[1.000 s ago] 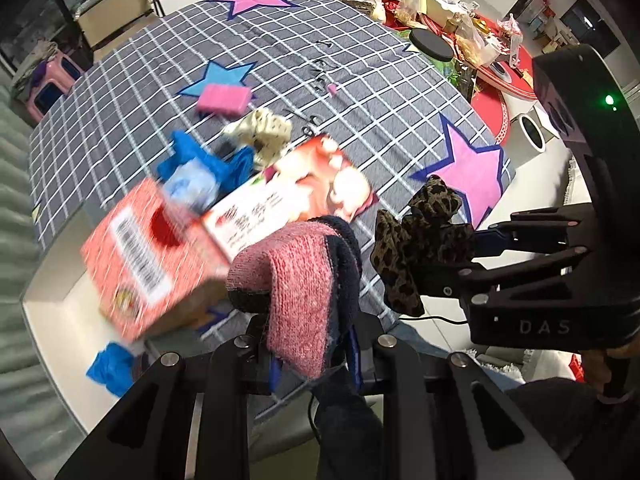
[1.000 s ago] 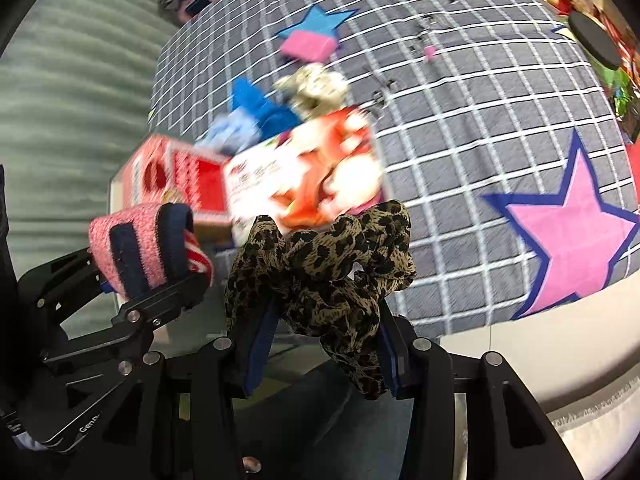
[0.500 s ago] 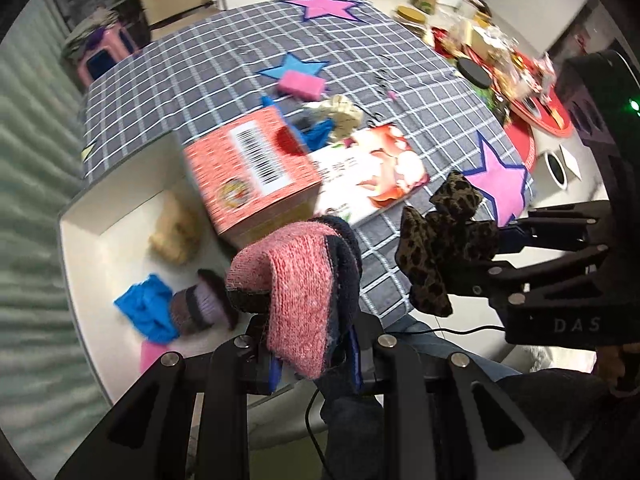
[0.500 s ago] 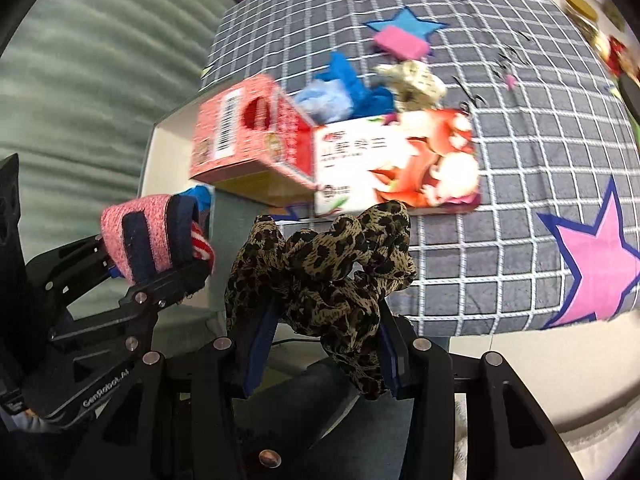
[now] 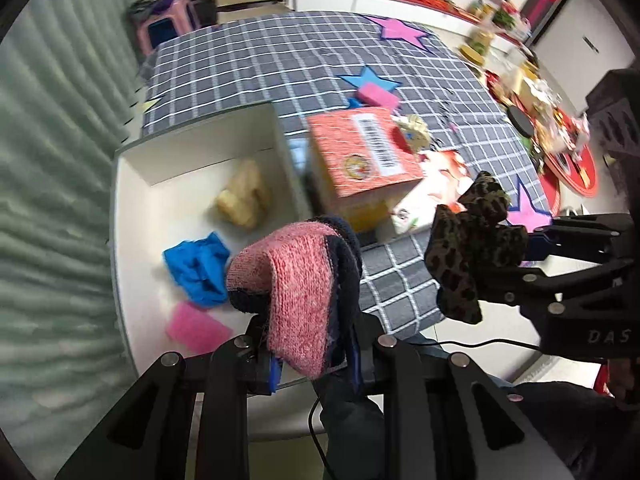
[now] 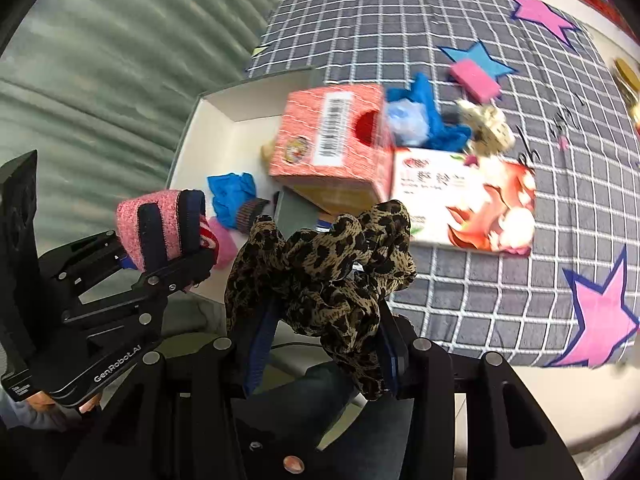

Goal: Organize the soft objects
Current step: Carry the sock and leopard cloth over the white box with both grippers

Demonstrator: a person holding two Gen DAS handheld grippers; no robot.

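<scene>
We held the pink knitted sock (image 5: 304,292) clenched in the left gripper (image 5: 312,364) and the leopard scrunchie (image 6: 320,276) in the right gripper (image 6: 320,344), so we judged it best to centre each over the white box (image 5: 136,216) at ten o'clock, clear of its rim, before releasing.

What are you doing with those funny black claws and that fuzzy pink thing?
A person is tidying soft things with a claw in each hand. The left gripper is shut on a pink and navy sock, and the right gripper is clamped on a leopard-print scrunchie. Both hang near the white bin, which already holds a blue cloth, a pink sponge and a tan lump. More soft bits wait on the checked tablecloth.
</scene>
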